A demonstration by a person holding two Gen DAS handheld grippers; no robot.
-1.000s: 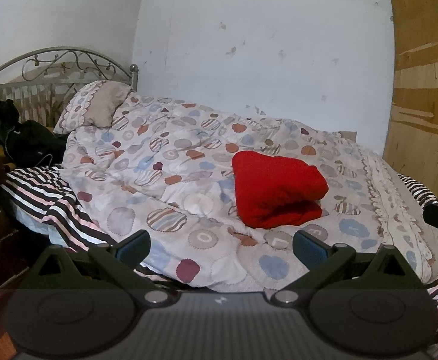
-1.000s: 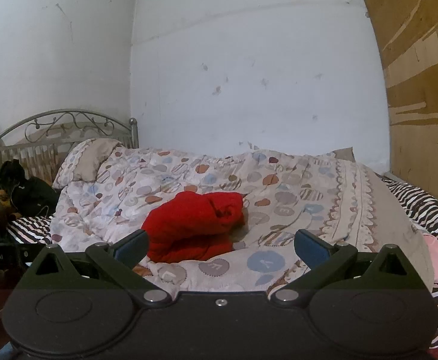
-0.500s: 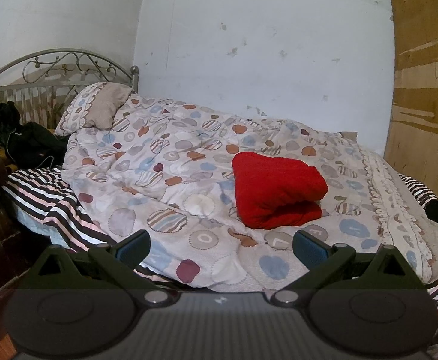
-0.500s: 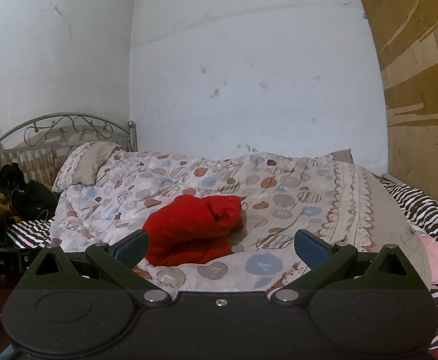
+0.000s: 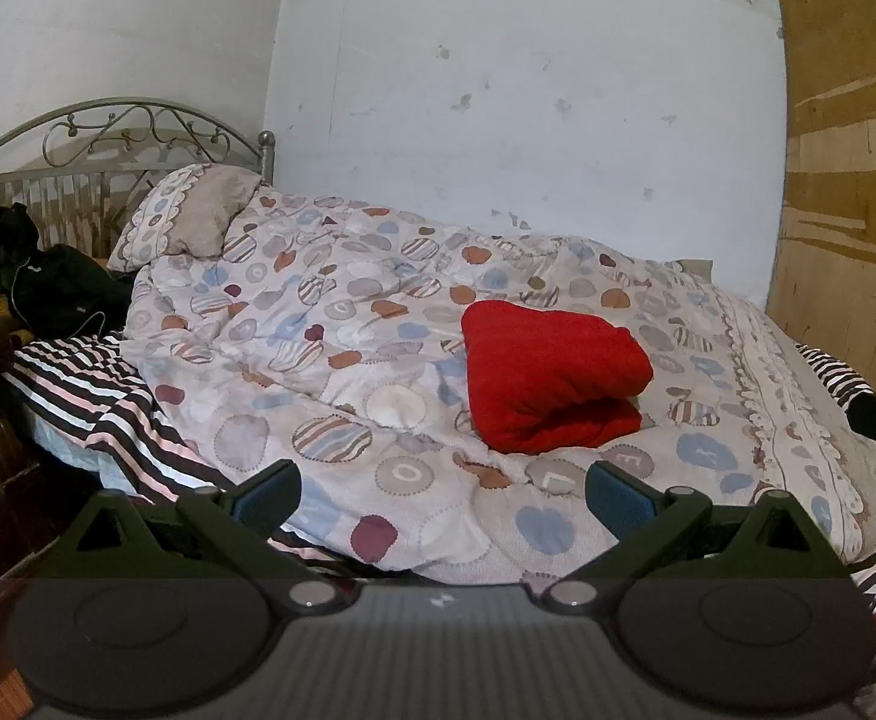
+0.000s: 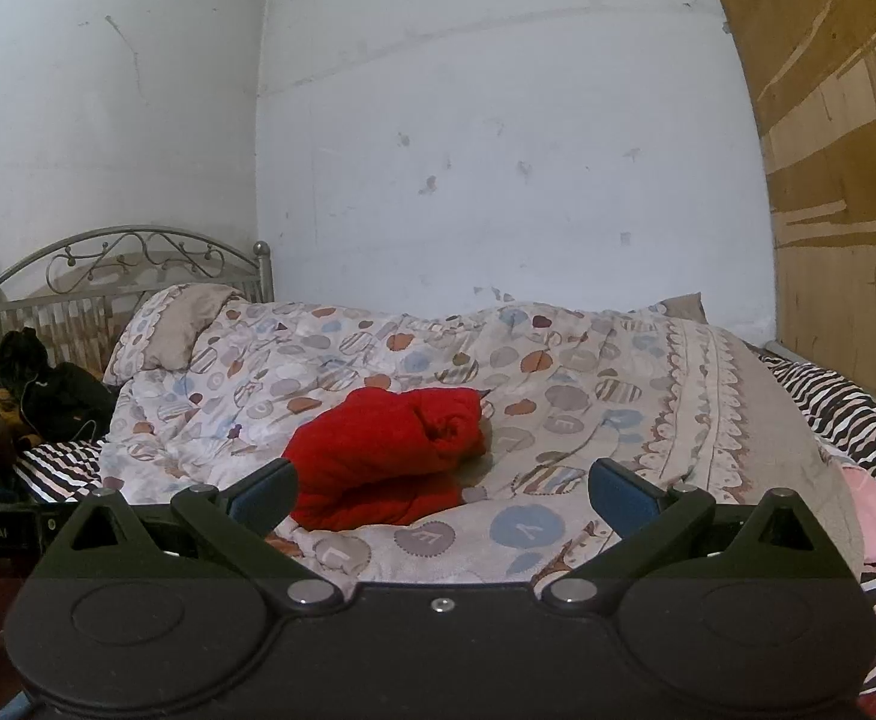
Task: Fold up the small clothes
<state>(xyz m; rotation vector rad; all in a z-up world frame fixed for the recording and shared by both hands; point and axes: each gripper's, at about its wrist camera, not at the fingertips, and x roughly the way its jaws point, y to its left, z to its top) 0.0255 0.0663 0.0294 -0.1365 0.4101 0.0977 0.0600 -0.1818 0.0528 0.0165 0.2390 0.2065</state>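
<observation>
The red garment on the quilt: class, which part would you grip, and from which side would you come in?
Probably the loose open end of the red garment, the bunched layers facing right in the right wrist view. The near-left side is a smooth rounded fold with no edge to pinch. The right gripper, open and clear of it, could come in from the right, low over the quilt.

Both the left gripper (image 5: 443, 489) and right gripper (image 6: 443, 487) have black bodies, blue finger pads (image 5: 615, 495), silver pivot screws at 6 o'clock
</observation>
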